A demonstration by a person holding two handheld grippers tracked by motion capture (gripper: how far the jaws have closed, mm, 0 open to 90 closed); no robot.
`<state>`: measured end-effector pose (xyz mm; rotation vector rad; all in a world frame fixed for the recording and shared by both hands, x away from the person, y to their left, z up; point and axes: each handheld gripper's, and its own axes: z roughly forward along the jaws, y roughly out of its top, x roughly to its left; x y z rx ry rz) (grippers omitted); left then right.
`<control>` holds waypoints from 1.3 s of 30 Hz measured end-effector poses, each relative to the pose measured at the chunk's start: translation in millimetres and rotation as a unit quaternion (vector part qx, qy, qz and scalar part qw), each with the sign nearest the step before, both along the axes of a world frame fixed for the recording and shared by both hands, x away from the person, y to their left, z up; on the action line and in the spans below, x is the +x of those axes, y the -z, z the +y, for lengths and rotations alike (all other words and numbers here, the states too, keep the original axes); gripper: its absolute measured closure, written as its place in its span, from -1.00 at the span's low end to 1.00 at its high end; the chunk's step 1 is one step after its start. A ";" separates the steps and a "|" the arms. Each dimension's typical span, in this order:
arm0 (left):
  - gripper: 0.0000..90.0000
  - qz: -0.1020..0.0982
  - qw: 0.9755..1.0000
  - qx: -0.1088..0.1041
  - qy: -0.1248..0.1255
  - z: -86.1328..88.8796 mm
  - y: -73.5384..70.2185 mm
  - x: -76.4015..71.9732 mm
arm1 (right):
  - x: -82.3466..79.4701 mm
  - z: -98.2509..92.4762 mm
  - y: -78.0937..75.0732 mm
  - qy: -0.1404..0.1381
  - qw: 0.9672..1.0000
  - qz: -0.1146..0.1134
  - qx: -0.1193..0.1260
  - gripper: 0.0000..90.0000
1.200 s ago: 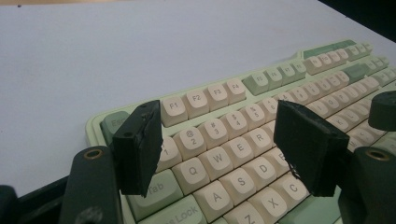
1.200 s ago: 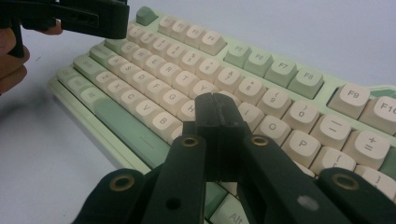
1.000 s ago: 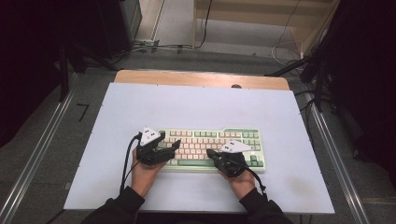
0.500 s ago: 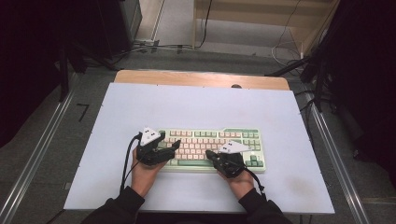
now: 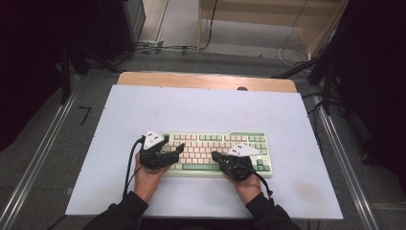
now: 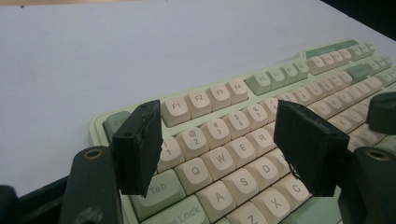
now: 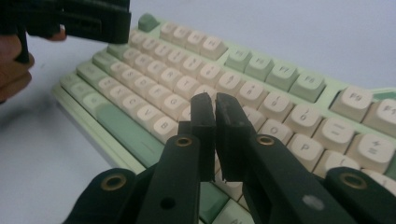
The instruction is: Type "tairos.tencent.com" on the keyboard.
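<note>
Nearest the person, both hands rest at the front edge of the table (image 5: 201, 108), each carrying a gripper over a pale green mechanical keyboard (image 5: 249, 139) with cream and green keycaps. The keyboard lies flat, a little toward the person's side and right of the table's middle.

The left gripper (image 6: 224, 140) hovers over the keyboard's left end with its fingers (image 6: 140, 144) wide apart and nothing between them; below the gap sit the Q, W, E and A, S, D keys. The right gripper (image 7: 215, 130) hangs over the middle-right keys with its fingers (image 7: 203, 126) almost together, a thin slit between them and no key caught. Its jaws have just been opening a little.

Farther off, the bare table runs to a wooden edge strip (image 5: 206, 80), then floor with cables.

The work looks like key pressing. The risk, as I judge it, is that the right gripper's tip straddles two neighbouring keys and presses both, or that a steep push slides the keyboard on the smooth surface.
</note>
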<state>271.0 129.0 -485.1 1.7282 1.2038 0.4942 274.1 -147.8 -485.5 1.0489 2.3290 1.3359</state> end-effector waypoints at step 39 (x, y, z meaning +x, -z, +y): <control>-0.31 -0.016 1.000 0.010 -0.012 3.8 -2.9 -2.3 | 15.5 -42.8 -13.3 0.071 0.997 -0.012 0.021 -0.57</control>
